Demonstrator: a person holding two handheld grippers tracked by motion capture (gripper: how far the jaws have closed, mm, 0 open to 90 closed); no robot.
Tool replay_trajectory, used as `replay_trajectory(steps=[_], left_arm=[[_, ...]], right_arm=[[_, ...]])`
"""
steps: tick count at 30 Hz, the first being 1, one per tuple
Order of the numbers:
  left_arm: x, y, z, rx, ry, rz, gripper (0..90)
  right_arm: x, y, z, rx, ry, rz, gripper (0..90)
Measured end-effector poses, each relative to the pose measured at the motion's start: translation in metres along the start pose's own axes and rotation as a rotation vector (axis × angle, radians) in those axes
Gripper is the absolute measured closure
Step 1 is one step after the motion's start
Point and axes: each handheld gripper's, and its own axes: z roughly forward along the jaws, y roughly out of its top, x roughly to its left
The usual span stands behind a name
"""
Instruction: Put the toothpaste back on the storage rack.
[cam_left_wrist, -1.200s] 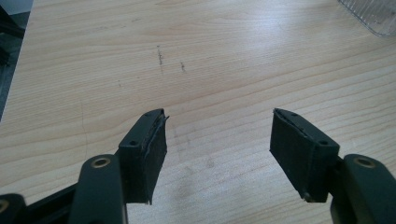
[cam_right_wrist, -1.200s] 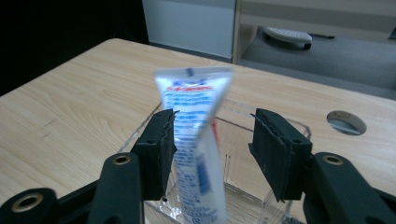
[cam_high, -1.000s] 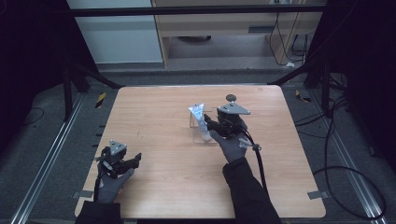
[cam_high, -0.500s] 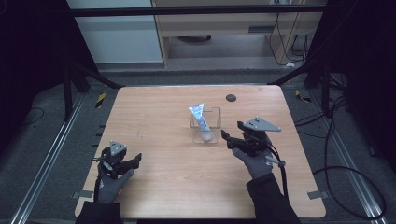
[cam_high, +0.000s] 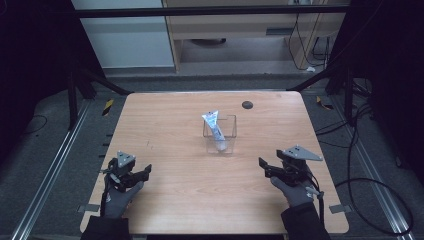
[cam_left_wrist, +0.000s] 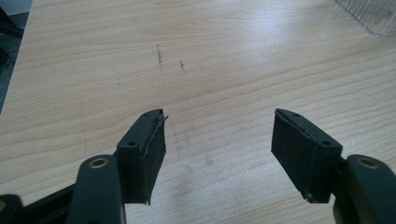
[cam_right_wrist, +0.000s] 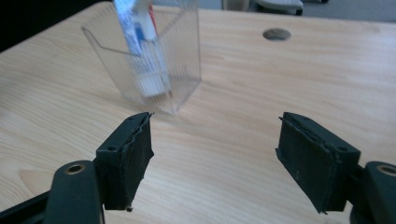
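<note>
A toothpaste tube (cam_high: 215, 128) stands tilted inside a clear plastic holder (cam_high: 220, 134) at the middle of the table (cam_high: 170, 130), cap end down, its crimped end leaning out over the holder's far left rim. By the look of it the placing step is finished: the tube is in, and nothing is held.

The left hand-held gripper (cam_high: 141, 172) rests low near the table's near left corner, its jaws apart over bare wood. The right hand-held gripper (cam_high: 264, 167) sits near the near right edge, jaws apart too and pointed toward the holder, well apart from it.

The next move likely calls for nothing more than keeping both clear of the holder, since a knock could tip it.

Count: one tube, one holder, two hand-held grippers, and one dark round cap (cam_high: 247, 105) set in the table's far side.
</note>
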Motion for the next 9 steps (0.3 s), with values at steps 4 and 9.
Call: replay_trajectory(steps=[4, 9], left_arm=[[0.001, -0.001, 0.000, -0.003, -0.002, -0.003, 33.6], [0.002, -0.001, 0.001, -0.001, -0.004, -0.001, 33.0]], right_arm=[[-0.011, -0.012, -0.005, 0.008, -0.034, 0.026, 25.4], [-0.022, -0.022, -0.010, 0.021, -0.069, 0.041, 24.7]])
